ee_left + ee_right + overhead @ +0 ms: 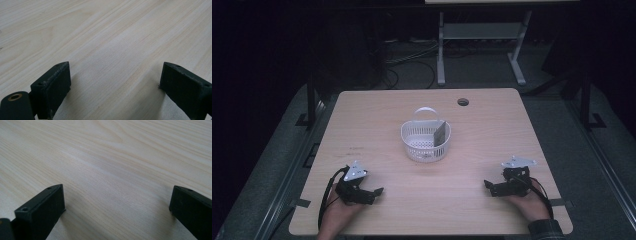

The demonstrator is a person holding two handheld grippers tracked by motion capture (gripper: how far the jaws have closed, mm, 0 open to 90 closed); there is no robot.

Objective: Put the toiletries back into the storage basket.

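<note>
A small white slotted basket [426, 141] with a handle stands in the middle of the light wooden table [377, 115]. A flat grey card-like item [440, 134] leans upright inside it against the right wall. My left gripper [378, 191] rests near the front left, held by a hand, jaws pointing right. My right gripper [487, 185] rests near the front right, jaws pointing left. In the left gripper view the left gripper [113, 82] is open over bare wood. In the right gripper view the right gripper [117, 206] is open too, nothing between its jaws.
A round cable hole [463, 102] sits near the table's far edge. Beyond the table, a white desk frame [479, 45] and cables [412, 60] lie on the dark floor. Black stands [311, 102] flank both table sides.
</note>
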